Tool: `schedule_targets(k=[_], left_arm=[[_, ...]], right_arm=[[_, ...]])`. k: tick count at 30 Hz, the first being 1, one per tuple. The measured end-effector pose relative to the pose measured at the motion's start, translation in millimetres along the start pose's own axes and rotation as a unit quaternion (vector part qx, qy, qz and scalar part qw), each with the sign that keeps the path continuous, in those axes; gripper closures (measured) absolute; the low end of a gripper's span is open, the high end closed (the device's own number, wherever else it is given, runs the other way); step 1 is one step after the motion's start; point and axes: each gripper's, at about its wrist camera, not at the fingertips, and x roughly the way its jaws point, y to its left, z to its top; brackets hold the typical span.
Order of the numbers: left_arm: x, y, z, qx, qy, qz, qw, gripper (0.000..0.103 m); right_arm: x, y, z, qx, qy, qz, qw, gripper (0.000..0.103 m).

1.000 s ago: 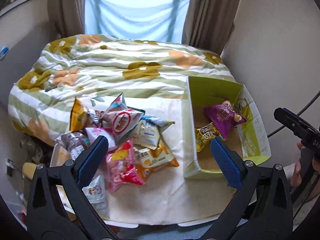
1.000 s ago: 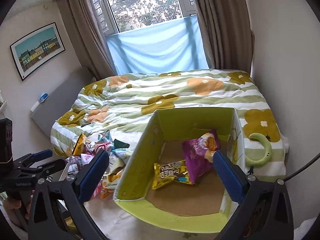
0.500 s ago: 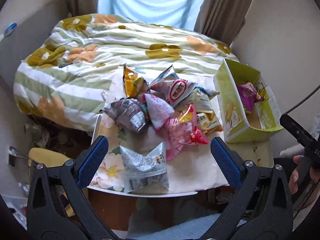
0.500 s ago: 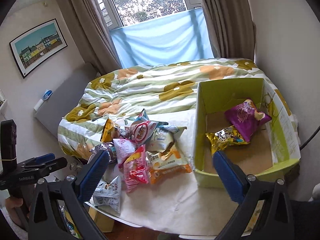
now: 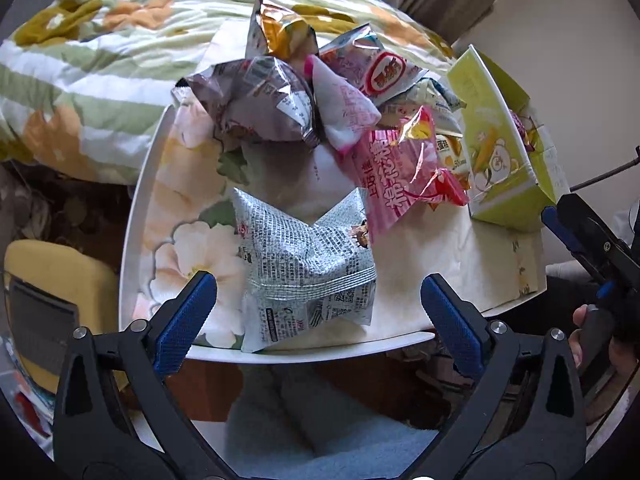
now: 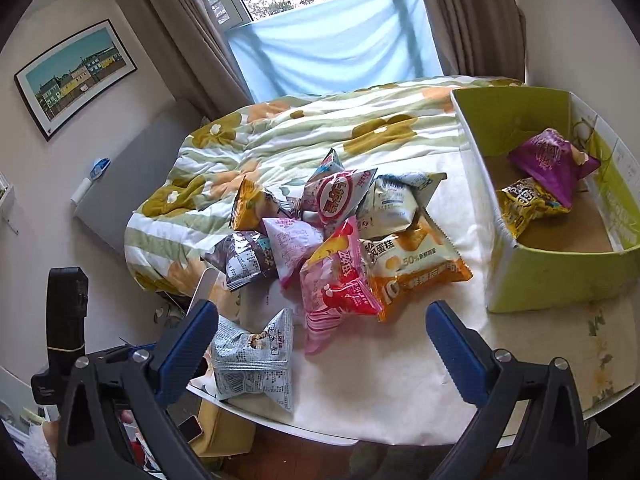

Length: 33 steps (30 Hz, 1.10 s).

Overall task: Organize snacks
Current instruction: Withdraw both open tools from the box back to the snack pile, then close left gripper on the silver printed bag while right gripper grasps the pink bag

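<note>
Left wrist view: I'm lining the left tool (image 5: pixel 318 292) up on the crinkled silver-grey foil snack packet with newsprint pattern (image 5: pixel 306 264), which is lying at the near edge of the white round counter with floral cloth (image 5: pixel 160 200). Jaws are spread wide and holding nothing, the blue pads (image 5: pixel 188 316) flanking the packet's lower end but not touching it. I judge this as the reach step for the next pick. Next move calls for easing forward so the pads straddle the packet's body, then closing gently; foil will probably slip and crumple. The loose pile of mixed snack bags (image 5: pixel 344 92) is sitting further back, and the yellow-green cardboard box (image 5: pixel 496 148) is standing at the right of the counter.

Right wrist view: the right tool (image 6: pixel 322 344) is hovering back over the counter's near edge, jaws spread wide, empty, pointing between the pile and the box. The box is already holding a purple foil bag (image 6: pixel 548 160) and a yellow-black foil bag (image 6: pixel 524 204), so I'm reading sorting as barely begun. The left tool's black body (image 6: pixel 64 320) is showing low at the left, beside the grey packet.
</note>
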Motion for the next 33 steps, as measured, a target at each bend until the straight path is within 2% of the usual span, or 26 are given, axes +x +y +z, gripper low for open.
schedule_targets(k=[6,15,19,24,26,33], left_arm=[[33.1,3.6,2.9,-0.016,0.016,-0.009,0.9997,0.002],[72.0,-5.5,0.3,-0.023,0.040,0.035,0.9983,0.002],[79.6,-5.7,0.6,-0.026,0.042,0.038,0.9981,0.002],[88.9,-11.2,1.3,-0.026,0.049,0.032,0.9980,0.012],[89.8,-14.5,0.4,-0.024,0.049,0.031,0.9980,0.020],[89.6,-19.7,1.9,-0.021,0.048,0.033,0.9981,0.026]], right_arm=[[39.7,-11.2,-8.8,0.010,0.021,-0.002,1.000,0.000],[66.0,-17.0,-15.7,-0.005,0.049,-0.010,0.999,0.000],[71.3,-20.1,-13.1,-0.009,0.051,-0.008,0.999,0.000],[78.3,-22.2,-8.7,-0.018,0.057,-0.003,0.998,0.000],[83.7,-21.9,-8.1,-0.024,0.069,0.001,0.997,0.000],[99.4,-17.9,-6.5,-0.047,0.083,0.003,0.995,0.000]])
